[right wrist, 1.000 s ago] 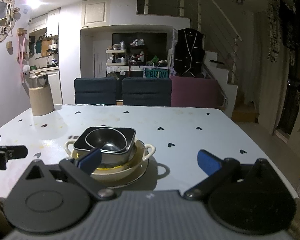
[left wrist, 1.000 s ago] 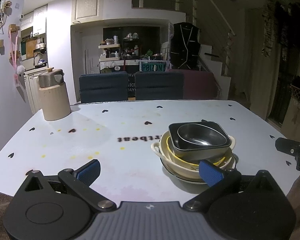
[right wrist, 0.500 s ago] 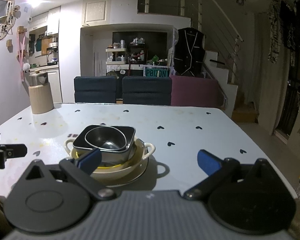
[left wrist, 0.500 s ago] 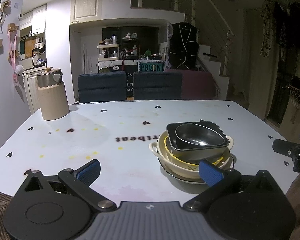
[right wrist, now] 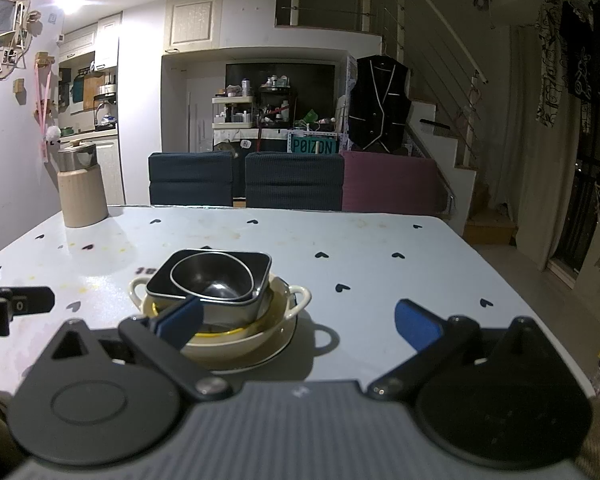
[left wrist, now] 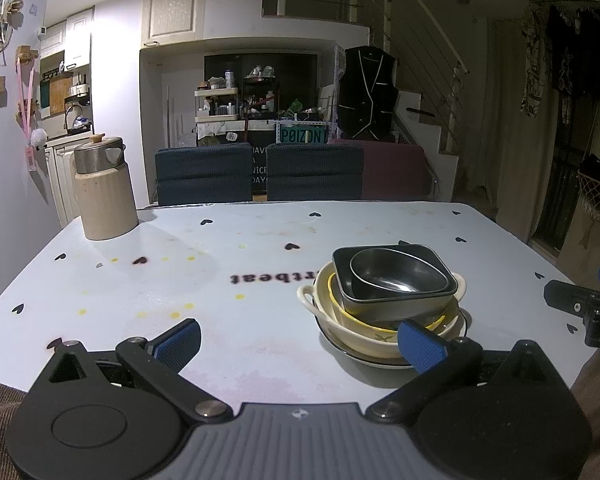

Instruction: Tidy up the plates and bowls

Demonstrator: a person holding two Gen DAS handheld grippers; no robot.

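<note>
So both my jaws are spread wide right now and holding nothing, left gripper (left wrist: 299, 339) and right gripper (right wrist: 298, 318) just hanging over the near edge of the surface (left wrist: 228, 256). The whole stack of dishes (left wrist: 384, 304) sits at about 2 o'clock from my left side and 11 o'clock from my right. From the top down it's a round metal bowl (left wrist: 398, 278) nested in a dark square bowl (right wrist: 210, 280), then a cream bowl with handles (left wrist: 312, 294), then a plate (right wrist: 284, 338) at the bottom. There's a yellow rim in between, but I can't tell if that's a separate bowl. My left gripper's right blue pad covers the stack's front edge, and my right gripper's left pad does the same from the other side. A beige canister (left wrist: 105, 196) stands way off at 10 o'clock. The printed word on the surface is partly hidden behind the stack.
</note>
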